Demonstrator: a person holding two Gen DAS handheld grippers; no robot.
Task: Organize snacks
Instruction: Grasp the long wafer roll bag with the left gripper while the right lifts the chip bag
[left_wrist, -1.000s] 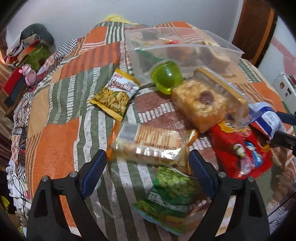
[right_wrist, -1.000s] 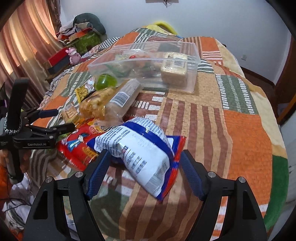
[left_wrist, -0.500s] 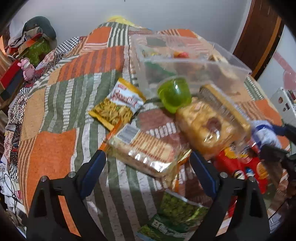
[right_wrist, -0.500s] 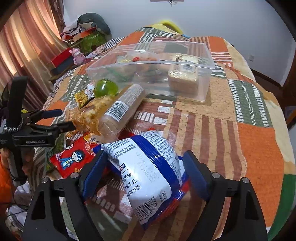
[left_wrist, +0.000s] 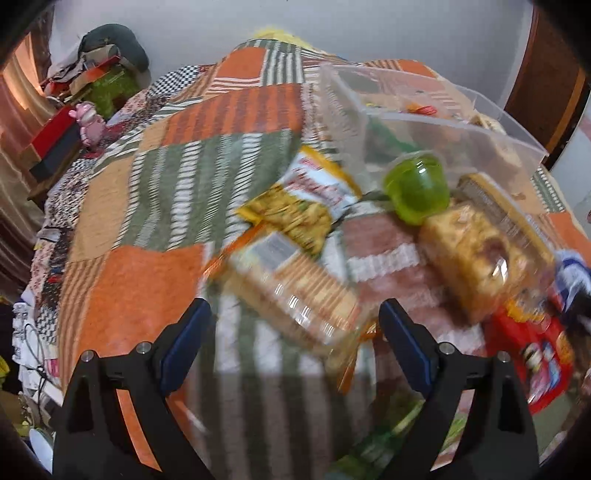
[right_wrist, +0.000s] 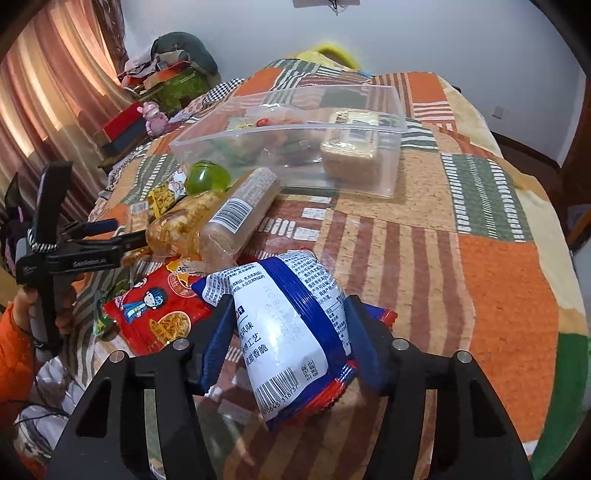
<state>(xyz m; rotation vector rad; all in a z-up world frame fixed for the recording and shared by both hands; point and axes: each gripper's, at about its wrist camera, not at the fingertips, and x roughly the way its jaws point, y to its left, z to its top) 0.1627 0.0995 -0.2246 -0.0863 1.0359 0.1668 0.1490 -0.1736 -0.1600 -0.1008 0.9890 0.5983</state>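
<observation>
Snacks lie on a patchwork quilt (right_wrist: 498, 266) in front of a clear plastic bin (right_wrist: 295, 147) that holds several packs. My right gripper (right_wrist: 288, 325) is shut on a blue and white snack bag (right_wrist: 284, 325) and holds it just above the quilt. My left gripper (left_wrist: 291, 332) is open, its fingers either side of a clear cracker pack (left_wrist: 295, 291). In the right wrist view, the left gripper (right_wrist: 110, 230) is at the left. Nearby lie a green jelly cup (left_wrist: 417, 188), a yellow chip bag (left_wrist: 303, 199), a clear cake pack (left_wrist: 476, 251) and a red snack bag (right_wrist: 159, 310).
A green snack bag (left_wrist: 388, 435) lies under my left gripper. The bin (left_wrist: 424, 122) stands behind the snacks. Boxes, clothes and a pink toy (right_wrist: 153, 116) are piled at the far left by a curtain. The quilt's right half shows only fabric.
My right gripper has closed on the blue and white bag and lifted it slightly. My left gripper has moved forward toward the cracker pack, still open.
</observation>
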